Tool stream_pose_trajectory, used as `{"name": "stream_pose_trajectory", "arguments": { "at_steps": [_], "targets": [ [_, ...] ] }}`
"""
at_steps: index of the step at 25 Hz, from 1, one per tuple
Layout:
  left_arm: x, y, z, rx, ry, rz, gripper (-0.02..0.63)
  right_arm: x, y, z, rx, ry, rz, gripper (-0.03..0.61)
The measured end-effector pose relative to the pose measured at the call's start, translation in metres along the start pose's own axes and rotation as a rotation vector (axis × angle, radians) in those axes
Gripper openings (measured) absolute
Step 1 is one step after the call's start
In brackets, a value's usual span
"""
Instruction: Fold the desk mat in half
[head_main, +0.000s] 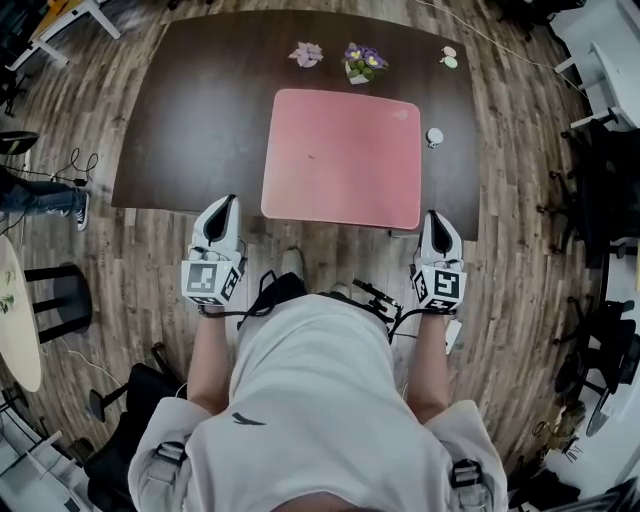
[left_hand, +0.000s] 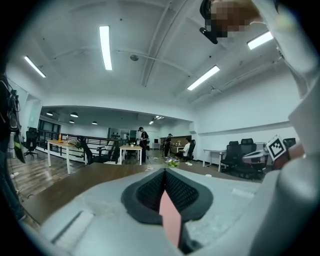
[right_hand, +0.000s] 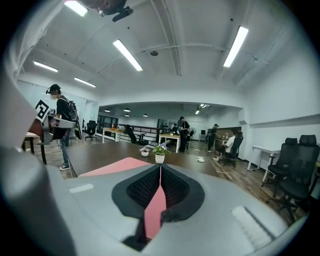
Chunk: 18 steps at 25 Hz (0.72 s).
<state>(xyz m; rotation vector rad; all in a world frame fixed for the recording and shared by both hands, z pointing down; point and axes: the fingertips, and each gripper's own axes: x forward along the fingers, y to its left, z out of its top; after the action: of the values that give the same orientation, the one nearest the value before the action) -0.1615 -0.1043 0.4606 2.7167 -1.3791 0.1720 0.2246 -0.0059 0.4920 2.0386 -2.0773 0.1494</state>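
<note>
Down at the bench's (head_main: 190, 110) near edge, both forearms reach forward, with the left tongs (head_main: 226, 203) and right tongs (head_main: 432, 216) each clamped shut on a near corner of the mat (head_main: 342, 155). Pink, plain and round-cornered, it lies flat mid-bench, its longer side running left to right.

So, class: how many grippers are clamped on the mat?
2. The left gripper pinches the mat at its near left corner, the right gripper at its near right corner. Each gripper view shows pink mat between shut jaws.
</note>
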Motion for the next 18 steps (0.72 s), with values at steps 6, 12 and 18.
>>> {"name": "stream_pose_trajectory", "arguments": {
  "at_steps": [6,12,18],
  "targets": [
    [0.017,0.029,-0.006,-0.004,0.028,-0.054,0.008,0.028,0.003,-0.01,-0.052,0.063,-0.039,0.023],
    [0.03,0.046,-0.006,-0.003,0.036,-0.046,0.008,0.05,0.009,-0.023,-0.058,0.113,-0.017,0.043],
    [0.04,0.061,-0.006,-0.036,0.018,0.034,0.008,0.07,0.0,-0.037,-0.066,0.154,0.006,0.068]
  ]
}}
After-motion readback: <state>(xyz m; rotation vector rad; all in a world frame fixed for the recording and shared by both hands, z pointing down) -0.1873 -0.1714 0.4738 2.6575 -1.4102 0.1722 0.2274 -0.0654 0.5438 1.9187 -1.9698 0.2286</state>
